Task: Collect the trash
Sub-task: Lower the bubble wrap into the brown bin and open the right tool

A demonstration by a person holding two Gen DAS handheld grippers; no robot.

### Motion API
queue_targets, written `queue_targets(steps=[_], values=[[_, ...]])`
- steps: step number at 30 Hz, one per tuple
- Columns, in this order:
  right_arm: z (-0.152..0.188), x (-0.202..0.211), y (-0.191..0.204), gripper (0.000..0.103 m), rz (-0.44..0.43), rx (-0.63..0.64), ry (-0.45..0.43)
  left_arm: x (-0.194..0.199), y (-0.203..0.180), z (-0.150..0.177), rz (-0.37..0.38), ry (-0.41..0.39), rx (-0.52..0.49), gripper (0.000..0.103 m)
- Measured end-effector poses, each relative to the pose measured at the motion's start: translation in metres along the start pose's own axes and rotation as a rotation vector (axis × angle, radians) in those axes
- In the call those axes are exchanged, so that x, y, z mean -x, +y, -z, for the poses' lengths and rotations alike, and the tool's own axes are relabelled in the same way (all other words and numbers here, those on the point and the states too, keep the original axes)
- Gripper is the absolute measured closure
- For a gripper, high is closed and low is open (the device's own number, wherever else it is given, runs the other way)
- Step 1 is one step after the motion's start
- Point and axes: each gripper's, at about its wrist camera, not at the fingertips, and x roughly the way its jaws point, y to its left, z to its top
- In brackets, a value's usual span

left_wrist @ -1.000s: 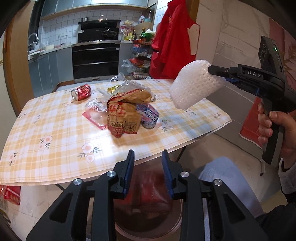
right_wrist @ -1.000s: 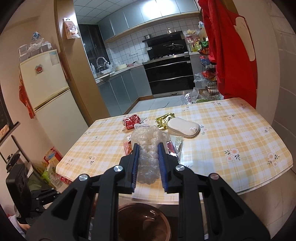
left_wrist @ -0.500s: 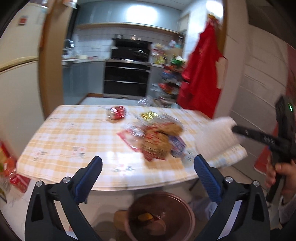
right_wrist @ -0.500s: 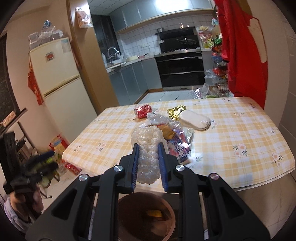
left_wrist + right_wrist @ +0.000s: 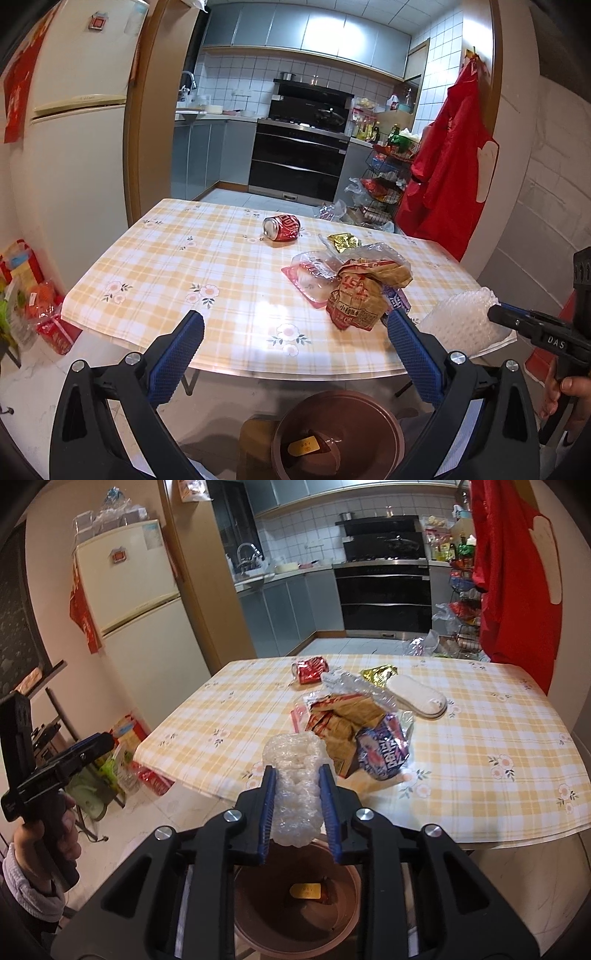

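Right gripper (image 5: 297, 805), jaws just easing apart, pads against the bubble wrap (image 5: 295, 790) hanging over the brown bin (image 5: 258, 923) on the near floor. Left gripper (image 5: 295, 354) spread wide, empty. Some trash is binned; can (image 5: 282, 228), wrappers (image 5: 354, 288) and white pad (image 5: 415, 696) remain tabled. Table edge (image 5: 258, 369) sits just beyond the bin, open floor left.
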Motion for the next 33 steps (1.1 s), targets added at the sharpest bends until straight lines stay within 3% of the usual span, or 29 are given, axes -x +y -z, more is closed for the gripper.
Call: queue_targets(steps=[5,9,13,16,19,26,33], values=[[0.002,-0.004,0.005,0.065,-0.022,0.009,0.019,-0.001,-0.001,0.001,0.000,0.004,0.001,0.006],[0.002,-0.004,0.006,0.044,-0.032,0.007,0.018,-0.003,-0.001,0.004,0.000,0.012,0.000,0.006],[0.001,-0.002,0.002,0.030,-0.021,0.000,0.007,-0.005,-0.001,0.006,0.000,0.019,0.000,0.006],[0.000,-0.001,-0.002,0.013,0.010,-0.007,-0.008,-0.007,-0.001,0.006,0.001,0.025,0.002,0.006],[-0.002,0.000,-0.007,0.006,0.070,-0.006,-0.025,-0.011,-0.001,0.008,0.000,0.036,0.004,0.006],[-0.004,-0.008,-0.033,0.006,0.169,-0.027,-0.021,-0.026,0.002,0.012,-0.015,0.068,0.009,0.006],[-0.019,-0.025,-0.049,0.006,0.234,0.056,-0.036,-0.047,0.006,0.014,-0.034,0.101,0.012,0.006]])
